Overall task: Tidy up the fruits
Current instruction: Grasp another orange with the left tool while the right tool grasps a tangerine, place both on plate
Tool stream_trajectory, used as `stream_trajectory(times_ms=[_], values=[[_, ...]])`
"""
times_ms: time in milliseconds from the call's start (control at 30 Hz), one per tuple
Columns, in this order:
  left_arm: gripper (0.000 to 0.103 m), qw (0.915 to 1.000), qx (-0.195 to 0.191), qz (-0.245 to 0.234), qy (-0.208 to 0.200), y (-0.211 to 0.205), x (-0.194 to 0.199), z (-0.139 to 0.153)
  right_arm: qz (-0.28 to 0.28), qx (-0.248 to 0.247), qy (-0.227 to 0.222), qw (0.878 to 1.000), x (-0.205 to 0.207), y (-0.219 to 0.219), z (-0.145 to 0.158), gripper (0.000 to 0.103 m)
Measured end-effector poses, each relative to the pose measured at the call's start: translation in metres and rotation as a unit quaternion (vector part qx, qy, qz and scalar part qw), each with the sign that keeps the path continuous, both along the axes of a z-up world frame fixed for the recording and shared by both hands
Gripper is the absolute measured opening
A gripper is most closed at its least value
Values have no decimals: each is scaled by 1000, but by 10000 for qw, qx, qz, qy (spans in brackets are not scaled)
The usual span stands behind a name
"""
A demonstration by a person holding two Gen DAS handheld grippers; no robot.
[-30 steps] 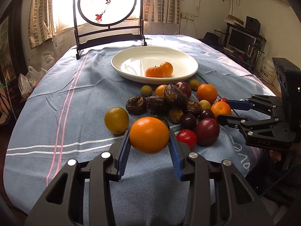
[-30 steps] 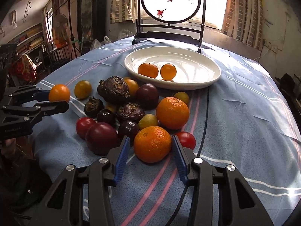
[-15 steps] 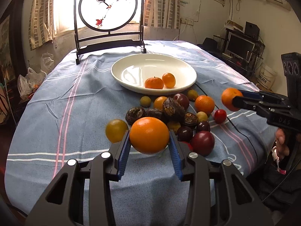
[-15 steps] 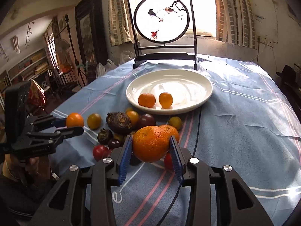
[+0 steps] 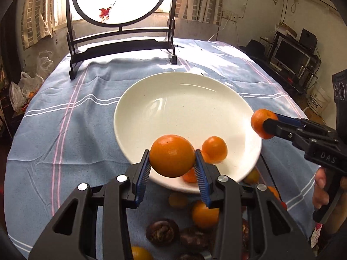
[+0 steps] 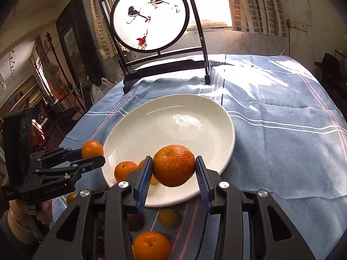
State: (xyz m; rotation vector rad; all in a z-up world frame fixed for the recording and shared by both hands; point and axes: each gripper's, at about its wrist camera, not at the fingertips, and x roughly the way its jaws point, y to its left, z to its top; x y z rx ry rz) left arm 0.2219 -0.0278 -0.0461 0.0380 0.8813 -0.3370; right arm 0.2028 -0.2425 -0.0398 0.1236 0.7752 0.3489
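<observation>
Now both your grippers carry oranges over the plate [image 5: 134,99].
Left gripper [image 5: 172,166] clamps the smooth orange [image 5: 171,155], right gripper [image 6: 173,174] the dimpled orange [image 6: 173,164]; released high, they could roll off.

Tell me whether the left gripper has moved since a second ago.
Yes. The left gripper, shut on an orange, went from the fruit pile forward to the plate, now over its near rim.

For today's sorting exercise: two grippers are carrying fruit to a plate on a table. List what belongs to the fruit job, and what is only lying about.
Part of the job:
- left gripper, shut on a smooth orange
- right gripper, shut on a dimpled orange
- white plate, two small oranges in it
- loose fruit on the blue cloth

Just lying about:
- round bird screen
- plastic bags
- monitor
</observation>
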Motion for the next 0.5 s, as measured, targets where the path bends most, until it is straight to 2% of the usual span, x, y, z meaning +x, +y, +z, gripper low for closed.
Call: stream_trajectory(times_ms=[67,100,167,233,367,500], values=[[39,9997,-27,74,243,-1,16,-11,71,6,13,10000,11,5,-7,43],[42,9995,-52,113,296,-1,21,-13,46,2,-88,10000,13,6,-7,54],[54,9993,-187,183,251,4,22,-10,-64,-40,-225,9997,12,5,-4,56],[69,9992,-343,189,33,12,11,1,-2,23,-259,9997,5,4,-1,56],[70,9987,-354,176,-320,28,-25,18,63,-6,-346,9994,-25,0,2,56],[71,9986,-48,114,-516,44,-69,16,143,-154,-452,9988,-68,-4,0,56]])
